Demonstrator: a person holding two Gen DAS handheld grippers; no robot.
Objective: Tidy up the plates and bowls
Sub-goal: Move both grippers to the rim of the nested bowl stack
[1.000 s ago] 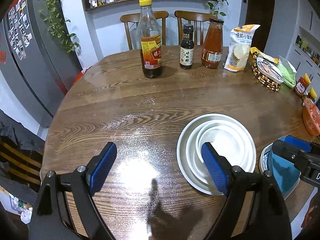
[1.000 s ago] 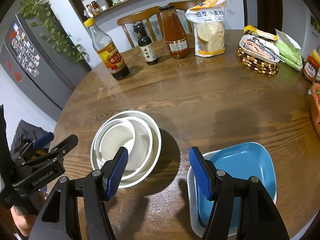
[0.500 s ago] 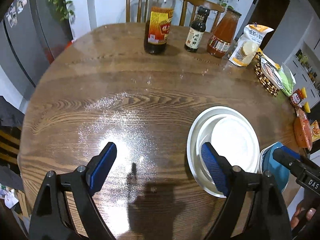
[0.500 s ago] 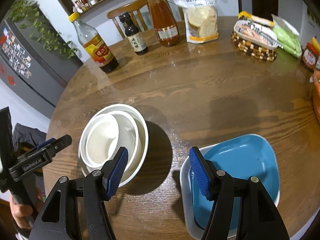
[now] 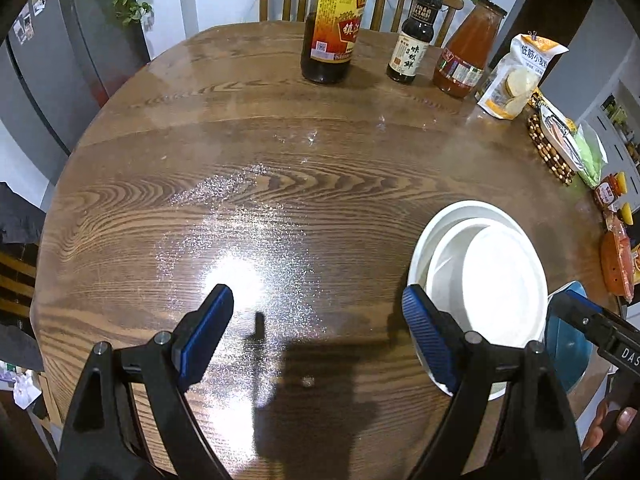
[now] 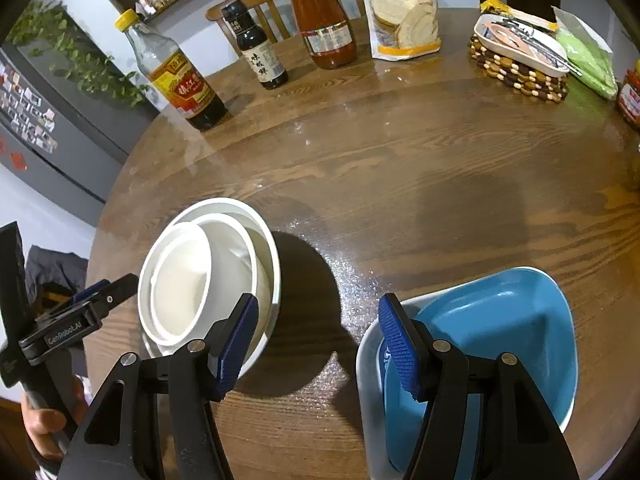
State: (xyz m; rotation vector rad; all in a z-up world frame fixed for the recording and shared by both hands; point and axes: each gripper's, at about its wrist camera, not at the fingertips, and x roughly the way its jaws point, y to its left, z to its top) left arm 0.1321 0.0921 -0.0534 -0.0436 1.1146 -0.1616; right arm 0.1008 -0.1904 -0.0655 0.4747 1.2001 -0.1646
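Note:
A white plate [image 5: 424, 240] on the round wooden table carries two nested white bowls [image 5: 492, 272]. My left gripper [image 5: 316, 336] hovers open over bare wood, its right finger by the plate's left rim; nothing lies between the fingers. In the right wrist view the same plate [image 6: 264, 232] and its bowls [image 6: 180, 280] sit at the left, and a blue dish [image 6: 500, 320] rests inside a white square dish [image 6: 368, 360] at the right. My right gripper [image 6: 318, 346] is open above the gap between the two stacks. The left gripper [image 6: 76, 320] shows at that view's left edge.
At the table's far side stand a vinegar bottle [image 5: 332, 32], a small dark sauce bottle [image 5: 412, 44], a red sauce bottle [image 5: 464, 56] and a flour bag [image 5: 516, 80]. A beaded trivet with a tray [image 6: 520, 68] and packets line the right edge. Two chairs are behind.
Both grippers have sunk toward the table and tipped further down. The left one has shifted left, so the white stack now sits at its right finger. Jaw widths are unchanged.

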